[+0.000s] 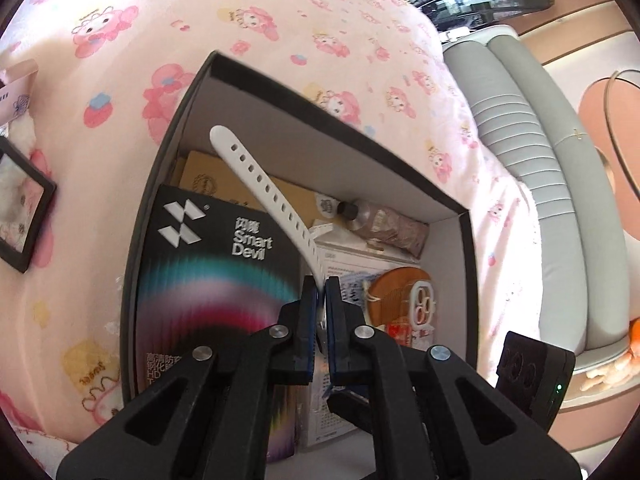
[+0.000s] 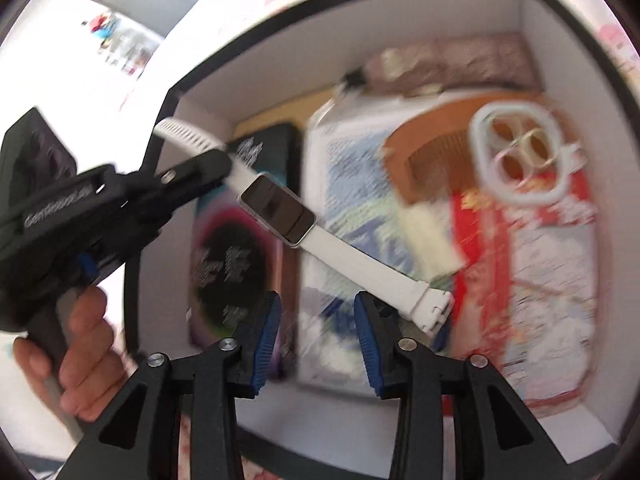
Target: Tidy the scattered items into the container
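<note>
So the white smartwatch (image 2: pixel 279 209) is hanging in mid-air over the open box (image 1: pixel 188 92), pinched by its strap in the left gripper (image 1: pixel 321 292), whose jaws are clamped tight on the band. From the left wrist cam the holed end of the strap sticks up and away over the box; from the right wrist cam you can see the dark rectangular screen facing up and the other strap half running down toward the right gripper (image 2: pixel 318 312). That one is partly open with nothing between its blue pads (image 2: pixel 267 340). The buckle end of the strap sits just beside its right finger, and whether they actually touch I can't tell, that view is pretty blurry.

The box itself is black outside, pale inside, sitting on a pink cartoon-print bedsheet (image 1: pixel 280 20). It's already pretty full:
- a black package (image 1: pixel 216 264) with a rainbow swirl, reads "Smart Devil" plus some Chinese characters, up against the left wall
- a brown cardboard sleeve (image 1: pixel 200 176) behind it
- a crumpled tube with a black cap (image 1: pixel 384 224) along the far wall
- a wooden comb (image 1: pixel 388 292) with a white ring-shaped thing (image 1: pixel 422 300) lying on it
- printed paper/leaflets (image 1: pixel 340 252) underneath, text too small to read
- something red and white (image 2: pixel 532 280) under the comb

A person's hand (image 2: pixel 76 356) is gripping the left tool's handle, which has lettering on its side too smeared to make out. A black-framed picture (image 1: pixel 20 216) lies on the sheet left of the box.
</note>
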A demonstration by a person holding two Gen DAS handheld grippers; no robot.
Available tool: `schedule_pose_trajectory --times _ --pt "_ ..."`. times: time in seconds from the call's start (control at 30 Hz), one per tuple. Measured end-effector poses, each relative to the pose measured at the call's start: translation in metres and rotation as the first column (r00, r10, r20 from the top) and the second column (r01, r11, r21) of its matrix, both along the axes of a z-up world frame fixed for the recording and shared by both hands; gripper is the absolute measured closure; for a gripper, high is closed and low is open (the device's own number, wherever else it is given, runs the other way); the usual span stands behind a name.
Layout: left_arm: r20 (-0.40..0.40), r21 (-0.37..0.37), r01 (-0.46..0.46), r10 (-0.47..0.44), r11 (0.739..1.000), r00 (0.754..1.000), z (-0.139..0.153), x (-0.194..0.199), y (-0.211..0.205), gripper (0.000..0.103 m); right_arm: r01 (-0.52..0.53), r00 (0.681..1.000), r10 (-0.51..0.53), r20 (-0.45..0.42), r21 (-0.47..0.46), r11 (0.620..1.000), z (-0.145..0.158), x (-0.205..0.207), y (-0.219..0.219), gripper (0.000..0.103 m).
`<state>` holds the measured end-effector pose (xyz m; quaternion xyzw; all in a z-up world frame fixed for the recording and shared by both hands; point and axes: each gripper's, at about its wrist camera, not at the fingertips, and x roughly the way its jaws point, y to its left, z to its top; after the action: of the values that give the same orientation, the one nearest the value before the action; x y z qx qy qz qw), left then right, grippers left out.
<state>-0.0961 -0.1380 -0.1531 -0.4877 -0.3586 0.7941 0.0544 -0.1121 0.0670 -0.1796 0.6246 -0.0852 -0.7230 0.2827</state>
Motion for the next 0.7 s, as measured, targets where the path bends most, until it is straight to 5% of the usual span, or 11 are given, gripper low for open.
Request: schedule_pose_trajectory --times 0.2,0.4,0.53,0.7 --pt "-0.120 0.076 0.049 -0.039 0.996 0.992 0.013 0.000 0.003 0.101 0.033 0.999 -0.035 -0.027 -0.060 0.998 0.012 0.003 0.003 0.068" --pt "-0.133 0.081 0.042 -0.031 0.996 0.991 0.015 -0.004 0.007 0.101 0.124 0.991 -0.111 0.077 -0.196 0.973 0.005 -0.005 0.001 0.065" --pt "-0.147 0.061 0.012 -0.003 0.998 0.989 0.026 0.004 -0.006 0.101 0.320 0.944 -0.280 0.177 -0.268 0.909 -0.002 -0.014 0.015 0.065" --pt "-0.157 0.066 0.004 0.006 0.998 0.988 0.027 0.005 -0.014 0.101 0.448 0.894 -0.412 0.177 -0.320 0.835 0.000 -0.009 0.027 0.064"
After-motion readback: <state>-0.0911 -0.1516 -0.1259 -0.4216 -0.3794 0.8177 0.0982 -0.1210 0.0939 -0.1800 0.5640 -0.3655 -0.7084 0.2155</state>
